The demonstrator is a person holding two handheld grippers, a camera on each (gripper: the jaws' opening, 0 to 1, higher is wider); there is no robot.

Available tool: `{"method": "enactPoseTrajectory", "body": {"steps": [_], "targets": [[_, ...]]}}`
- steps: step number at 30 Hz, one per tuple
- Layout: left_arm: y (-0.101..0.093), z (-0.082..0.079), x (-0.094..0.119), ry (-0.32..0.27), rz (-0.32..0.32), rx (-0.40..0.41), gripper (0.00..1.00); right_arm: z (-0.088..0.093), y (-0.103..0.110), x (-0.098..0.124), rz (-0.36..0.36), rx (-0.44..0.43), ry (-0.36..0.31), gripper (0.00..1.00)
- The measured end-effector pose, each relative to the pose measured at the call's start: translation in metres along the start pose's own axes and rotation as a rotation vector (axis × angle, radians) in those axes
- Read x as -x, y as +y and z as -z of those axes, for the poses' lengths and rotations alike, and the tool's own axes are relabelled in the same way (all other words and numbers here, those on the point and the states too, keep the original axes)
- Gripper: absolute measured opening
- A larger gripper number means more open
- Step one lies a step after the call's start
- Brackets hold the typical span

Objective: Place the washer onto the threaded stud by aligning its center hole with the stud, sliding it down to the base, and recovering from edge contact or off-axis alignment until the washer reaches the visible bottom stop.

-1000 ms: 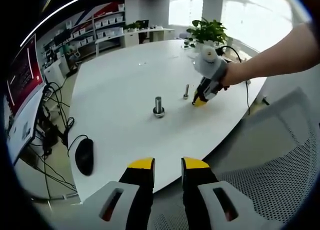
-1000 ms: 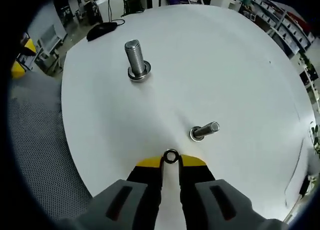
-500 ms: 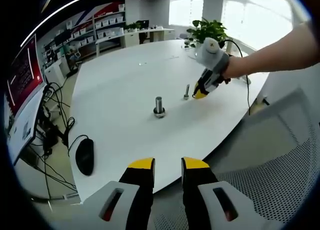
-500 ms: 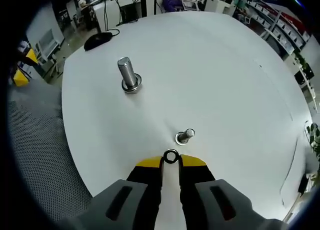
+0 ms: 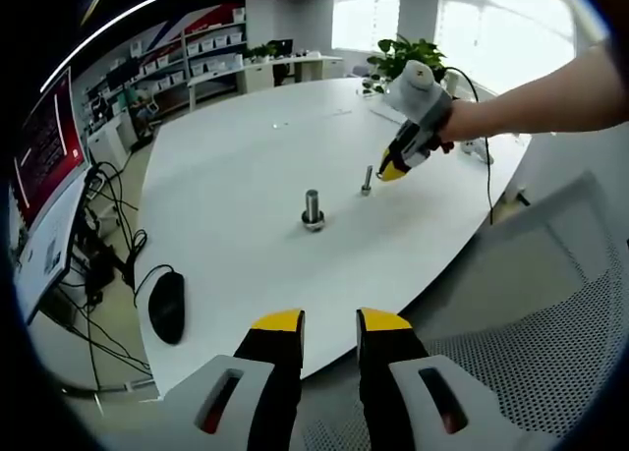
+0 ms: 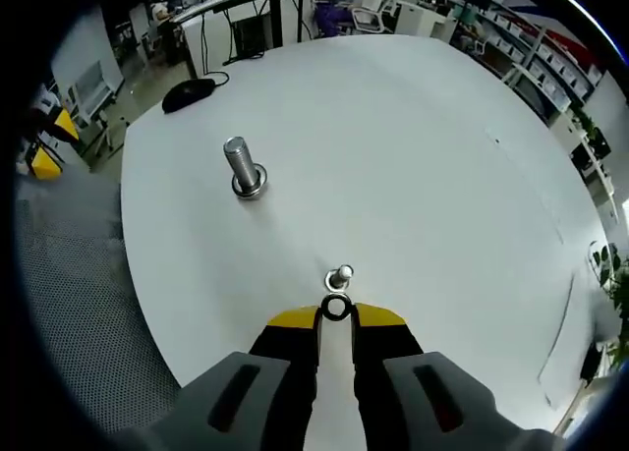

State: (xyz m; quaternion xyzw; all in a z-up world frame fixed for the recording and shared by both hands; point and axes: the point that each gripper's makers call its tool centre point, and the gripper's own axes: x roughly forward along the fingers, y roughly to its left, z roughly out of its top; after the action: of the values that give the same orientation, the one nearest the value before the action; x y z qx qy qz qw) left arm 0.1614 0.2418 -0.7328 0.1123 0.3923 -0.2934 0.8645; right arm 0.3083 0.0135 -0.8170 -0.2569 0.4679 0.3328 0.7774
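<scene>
**benchrat:** Going left to right off the small stud (image 6: 341, 274) on the white table (image 6: 413, 137): the mouse (image 6: 185, 93) is far off at the table's edge, the big bolt (image 6: 241, 168) with a washer already at its base stands well apart, then the small stud itself, and the washer (image 6: 336, 308) is just beside its top. The right gripper (image 6: 336, 313) has its jaws narrow, pinching that washer by the rim between the yellow tips. The left gripper (image 5: 330, 320) hangs off the table edge well back from the stud, holding nothing, jaws narrow with a small gap.

**torx_tom:** How's that washer going to behave?

**benchrat:** My guess: tiny, stiff, light, slick steel. Easy to flick out of the tips. An edge grip like that keeps the hole free, which is what you want.

**torx_tom:** Anything different from a second ago?

**benchrat:** Yeah, the stud looked tilted and off to the right then. Now it sits nearly end-on, right above the washer, and the right gripper is raised over it in the left gripper view.
</scene>
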Motion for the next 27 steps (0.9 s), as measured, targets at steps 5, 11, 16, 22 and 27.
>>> {"method": "enactPoseTrajectory", "body": {"steps": [5,11,16,22,27], "targets": [[0.0,0.0,0.0,0.001,0.0,-0.001,0.19,-0.002,0.0,0.003,-0.007,0.002,-0.013,0.14],[0.0,0.0,0.0,0.001,0.001,-0.001,0.19,-0.006,0.0,0.01,0.0,0.01,-0.032,0.14],[0.0,0.0,0.0,0.001,0.001,0.0,0.19,-0.011,-0.003,0.011,0.01,0.026,-0.051,0.14],[0.0,0.0,0.0,0.002,0.001,-0.001,0.19,-0.018,-0.002,0.011,0.017,0.043,-0.066,0.14],[-0.001,0.0,0.0,0.002,0.004,-0.001,0.18,-0.02,-0.003,0.008,0.024,0.059,-0.065,0.14]]}}
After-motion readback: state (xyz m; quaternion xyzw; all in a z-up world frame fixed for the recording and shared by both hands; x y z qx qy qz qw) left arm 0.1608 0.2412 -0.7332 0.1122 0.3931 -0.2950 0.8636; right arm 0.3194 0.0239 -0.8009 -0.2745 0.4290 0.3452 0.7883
